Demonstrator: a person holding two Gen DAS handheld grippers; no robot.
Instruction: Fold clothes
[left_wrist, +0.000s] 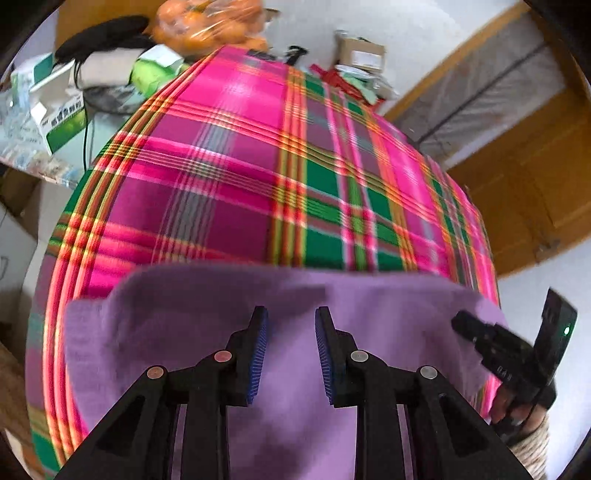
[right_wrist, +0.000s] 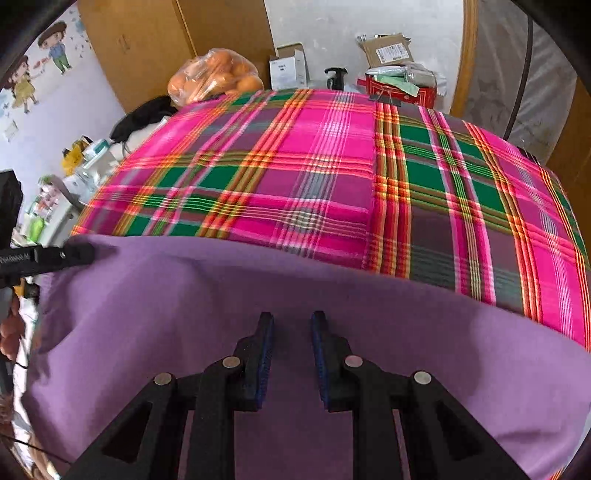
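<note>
Purple garment (right_wrist: 258, 295): one piece, plain cloth, lying flat on the near part of the table's plaid cover (right_wrist: 314, 166); its far edge runs across both views and its near portion passes out of sight under the tools. Which part of the garment this is cannot be told.

Left hand-held gripper (left_wrist: 291, 354): jaws spread, blue pads apart, nothing seen between them; garment directly beneath. Contact with the cloth cannot be told.

Right hand-held gripper (right_wrist: 291, 360): jaws parted by a narrower gap, nothing seen pinched; poised over the garment's middle.

Risks, as judged:
- A pinch taken mid-panel, away from any edge, would probably gather a hump of cloth and give a crooked fold.
- The pads may catch the plaid cover together with the garment, since the two lie flush; the cover would then drag.
- The two tools work close together; the right one shows at the right border of the left view, so a crossing move could knock them.

Edges and room:
- Far edge of garment: straight, free, with open plaid beyond it, ample for laying a fold over.
- Far end of table: bag of oranges (right_wrist: 214, 79), cardboard boxes (right_wrist: 388, 48), red box (right_wrist: 402, 90); well apart from the garment.
- Left side: table edge near the garment's left end; clutter beyond.
</note>
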